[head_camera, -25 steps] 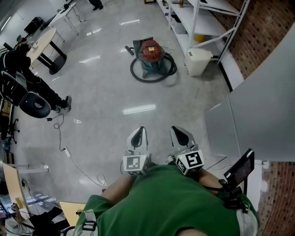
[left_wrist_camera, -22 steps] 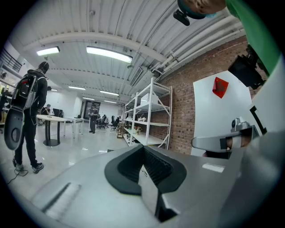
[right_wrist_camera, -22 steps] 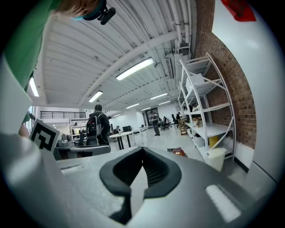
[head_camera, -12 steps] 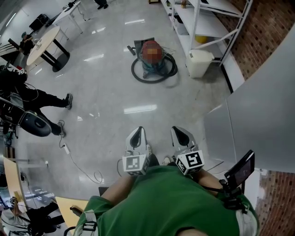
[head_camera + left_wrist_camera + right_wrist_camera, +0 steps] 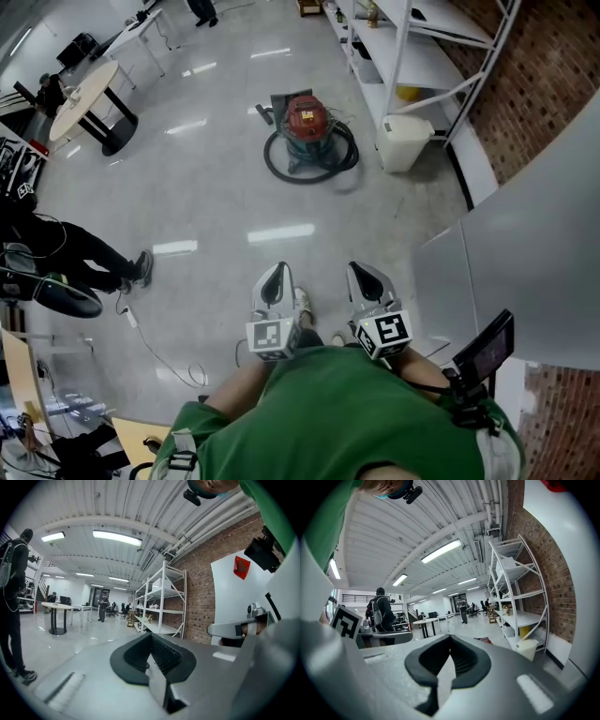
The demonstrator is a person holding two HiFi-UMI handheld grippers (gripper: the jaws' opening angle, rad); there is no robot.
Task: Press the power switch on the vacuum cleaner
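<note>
A glossy grey floor point(image 5: 216, 187) mirrors strips of ceiling light. Along the brick wall point(image 5: 553, 56) stands a white shelving rack point(image 5: 422, 47). A white bin point(image 5: 403, 141) sits on the floor at the rack's near end, and something yellow point(image 5: 409, 92) shows under its lowest shelf. A large white panel point(image 5: 534, 244) fills the right side. At upper left is a round worktop point(image 5: 80, 94) on a dark pedestal. Nearer, at the left edge, is a person in dark clothes point(image 5: 75, 246), with a thin cable point(image 5: 131, 319) trailing over the floor just beside their foot.

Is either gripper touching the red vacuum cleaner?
No, the vacuum cleaner stands far off by the white shelves, while the left gripper and right gripper are held close to the person.
</note>
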